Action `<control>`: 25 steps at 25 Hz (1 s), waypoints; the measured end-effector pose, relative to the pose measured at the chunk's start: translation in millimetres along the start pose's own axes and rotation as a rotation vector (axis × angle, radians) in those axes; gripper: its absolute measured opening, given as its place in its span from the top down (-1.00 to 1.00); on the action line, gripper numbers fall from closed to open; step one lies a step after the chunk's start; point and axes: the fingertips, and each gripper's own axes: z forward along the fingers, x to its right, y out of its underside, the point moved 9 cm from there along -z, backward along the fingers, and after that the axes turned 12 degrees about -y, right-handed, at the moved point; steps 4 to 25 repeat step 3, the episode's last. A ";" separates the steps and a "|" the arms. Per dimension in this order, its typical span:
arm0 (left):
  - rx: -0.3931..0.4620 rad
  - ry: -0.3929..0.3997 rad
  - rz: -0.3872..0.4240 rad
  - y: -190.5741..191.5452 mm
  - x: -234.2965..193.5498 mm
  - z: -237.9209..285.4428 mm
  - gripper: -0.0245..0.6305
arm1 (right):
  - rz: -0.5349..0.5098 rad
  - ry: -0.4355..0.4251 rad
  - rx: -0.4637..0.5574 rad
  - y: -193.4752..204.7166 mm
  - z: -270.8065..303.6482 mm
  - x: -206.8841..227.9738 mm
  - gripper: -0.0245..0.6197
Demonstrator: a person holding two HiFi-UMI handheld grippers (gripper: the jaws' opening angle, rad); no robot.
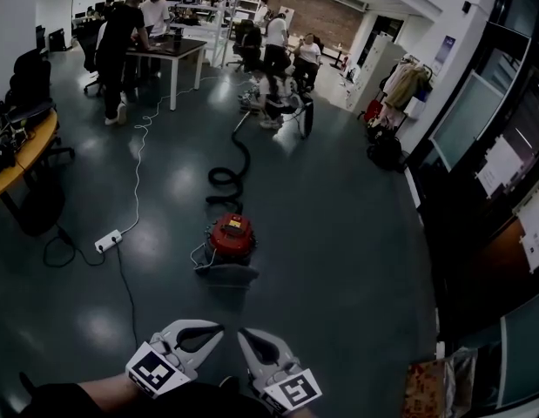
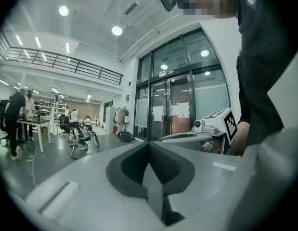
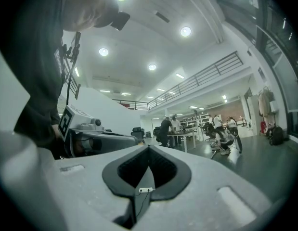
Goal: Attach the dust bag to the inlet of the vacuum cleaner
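We find the left gripper (image 1: 215,328) and right gripper (image 1: 245,333) both clenched, empty; the vacuum cleaner (image 1: 232,238) stands well apart on the floor (image 1: 347,233).

Floor (image 1: 339,233): dark, smooth, polished to a sheen; the ceiling lights show on it as soft pale patches.
Vacuum cleaner (image 1: 231,236): red shell, hard plastic, glossy.
Hose (image 1: 227,174): black, ribbed, matt.
Power strip (image 1: 108,241) and cable (image 1: 136,172): white plastic, smooth.
Left gripper (image 2: 149,142) and right gripper (image 3: 149,147): jaws of pale grey plastic, matt, faintly grainy; pads (image 2: 164,163) dark, rubbery, finely ribbed.
Marker cubes (image 1: 156,371): flat black-and-white print, no shine.
Curved surface (image 1: 25,151) at the left: yellowish, wood-look top.
Far wall (image 1: 308,11): bare brick, rough.
Doors (image 2: 180,105): glass in dark metal frames, reflective.
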 end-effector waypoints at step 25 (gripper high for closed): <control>-0.005 -0.004 -0.001 -1.8 2.7 4.6 0.93 | 0.010 0.006 0.009 0.8 -5.0 4.9 0.92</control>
